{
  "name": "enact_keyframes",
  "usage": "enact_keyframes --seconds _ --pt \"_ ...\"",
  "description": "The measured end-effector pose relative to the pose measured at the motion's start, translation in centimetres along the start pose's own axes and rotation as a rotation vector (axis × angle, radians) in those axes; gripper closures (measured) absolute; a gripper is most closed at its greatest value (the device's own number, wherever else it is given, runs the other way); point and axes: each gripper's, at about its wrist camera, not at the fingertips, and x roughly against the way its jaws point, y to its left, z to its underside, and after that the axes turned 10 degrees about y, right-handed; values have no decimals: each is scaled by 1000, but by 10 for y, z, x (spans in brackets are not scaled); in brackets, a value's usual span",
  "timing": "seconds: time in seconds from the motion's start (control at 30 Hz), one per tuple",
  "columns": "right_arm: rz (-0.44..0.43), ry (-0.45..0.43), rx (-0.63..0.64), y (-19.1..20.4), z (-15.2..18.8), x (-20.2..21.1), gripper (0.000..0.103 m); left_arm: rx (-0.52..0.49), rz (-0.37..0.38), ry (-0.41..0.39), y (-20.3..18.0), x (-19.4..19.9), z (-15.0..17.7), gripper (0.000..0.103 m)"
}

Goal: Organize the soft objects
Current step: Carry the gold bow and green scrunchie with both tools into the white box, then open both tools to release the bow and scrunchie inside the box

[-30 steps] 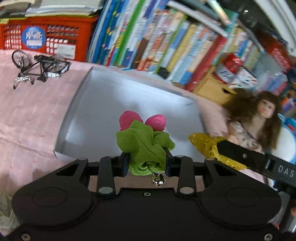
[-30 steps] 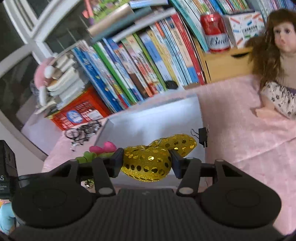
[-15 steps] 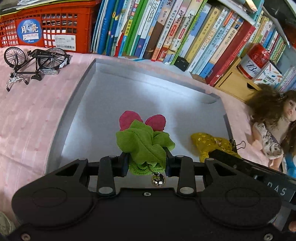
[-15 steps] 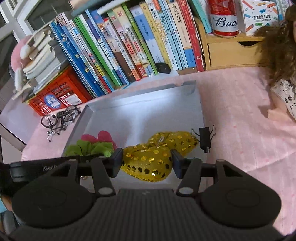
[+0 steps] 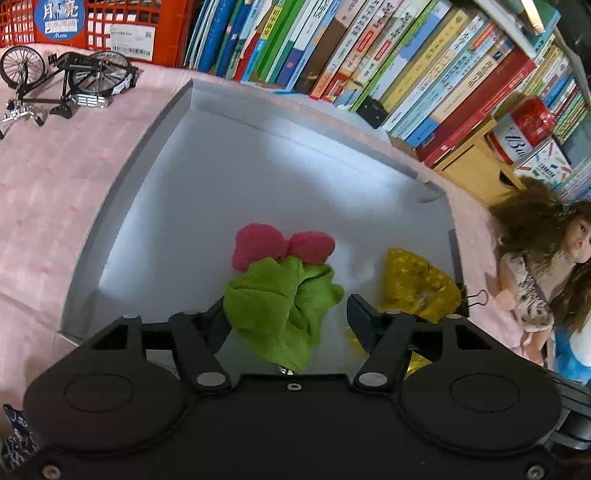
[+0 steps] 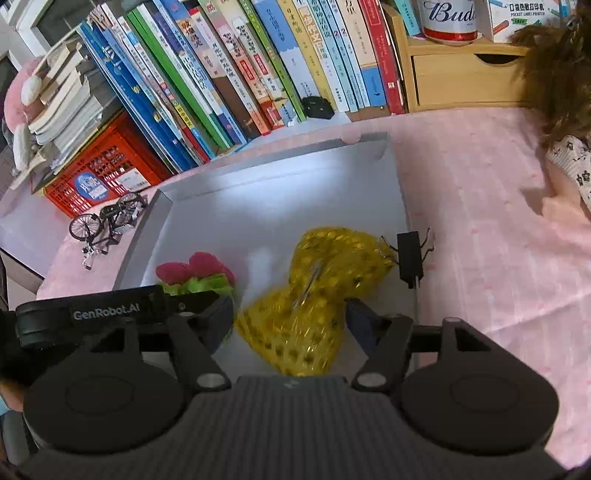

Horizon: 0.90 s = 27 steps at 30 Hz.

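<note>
A shallow grey tray [image 5: 207,166] lies on the pink cloth; it also shows in the right wrist view [image 6: 266,199]. My left gripper [image 5: 288,314] is open over the tray's near part, with the green and pink knitted toy [image 5: 284,295] lying loose between its fingers. The toy also shows in the right wrist view [image 6: 195,275]. My right gripper [image 6: 290,317] is open around the gold sequined bow [image 6: 317,284], which rests in the tray. The bow also shows in the left wrist view [image 5: 417,284].
A row of books [image 6: 258,66] and a red crate [image 5: 110,29] stand behind the tray. A model bicycle [image 5: 62,85] sits at its left. A doll [image 5: 546,266] lies at the right. A black binder clip [image 6: 410,254] sits on the tray's right rim. A wooden drawer box [image 6: 461,81] holds a can.
Both grippers have opened and let go. The knitted toy and the gold bow now lie in the tray. Both grippers moved forward and lower over the tray.
</note>
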Motion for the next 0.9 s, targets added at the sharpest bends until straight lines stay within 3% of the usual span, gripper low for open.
enact_keyframes --seconds 0.3,0.5,0.9 --pt "-17 -61 34 5 9 27 18 -79 -16 -67 -10 37 17 29" --pt "-3 -132 123 13 27 58 16 -136 54 -108 -8 67 46 28" --pt "12 -282 320 37 100 121 13 -297 55 -244 -14 123 126 22"
